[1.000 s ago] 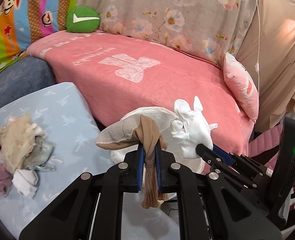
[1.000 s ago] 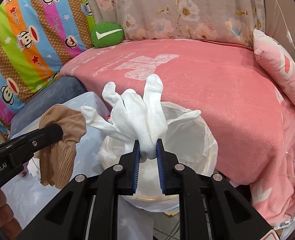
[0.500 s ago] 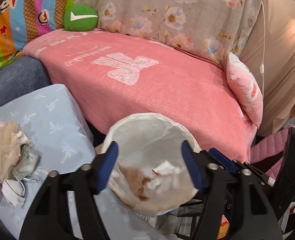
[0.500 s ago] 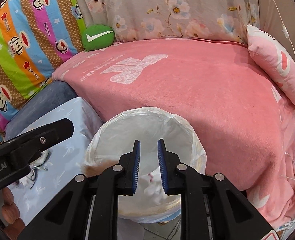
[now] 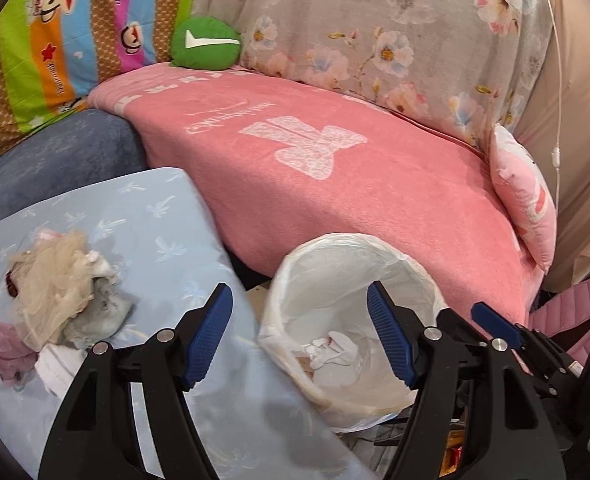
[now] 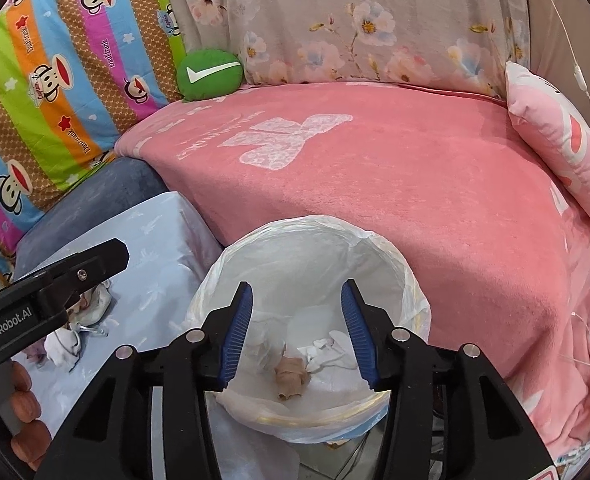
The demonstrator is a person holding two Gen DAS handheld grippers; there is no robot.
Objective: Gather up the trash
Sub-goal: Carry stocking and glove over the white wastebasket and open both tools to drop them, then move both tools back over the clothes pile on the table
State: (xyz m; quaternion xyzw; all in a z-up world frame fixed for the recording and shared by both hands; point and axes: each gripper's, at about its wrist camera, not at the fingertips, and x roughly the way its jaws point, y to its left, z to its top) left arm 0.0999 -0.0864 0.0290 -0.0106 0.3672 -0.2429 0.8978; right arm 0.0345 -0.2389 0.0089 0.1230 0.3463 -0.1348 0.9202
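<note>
A bin with a white liner [image 5: 347, 248] stands between the light blue table [image 5: 167, 216] and the pink sofa. A tan stocking [image 6: 291, 376] and a white glove [image 6: 329, 350] lie at its bottom. My left gripper [image 5: 299, 300] hangs over the bin's left rim, its jaws opening with nothing between them. My right gripper [image 6: 297, 292] is above the bin's mouth, its jaws also opening and empty. A pile of scraps [image 5: 55, 292] rests on the table: beige netting, a grey rag, a pink cloth [image 5: 3, 348] and a white cloth.
The pink blanket [image 5: 335, 184] covers the sofa behind the bin. A green cushion [image 5: 205, 42] and a pink pillow [image 5: 527, 200] sit on it. A white cable [image 5: 555, 152] hangs at the right. The left gripper's finger [image 6: 95, 260] crosses the right wrist view.
The left gripper let go of the tan stocking and the right gripper let go of the white glove; both now lie in the bin. Both jaws have opened. The left view has swung towards the table.
</note>
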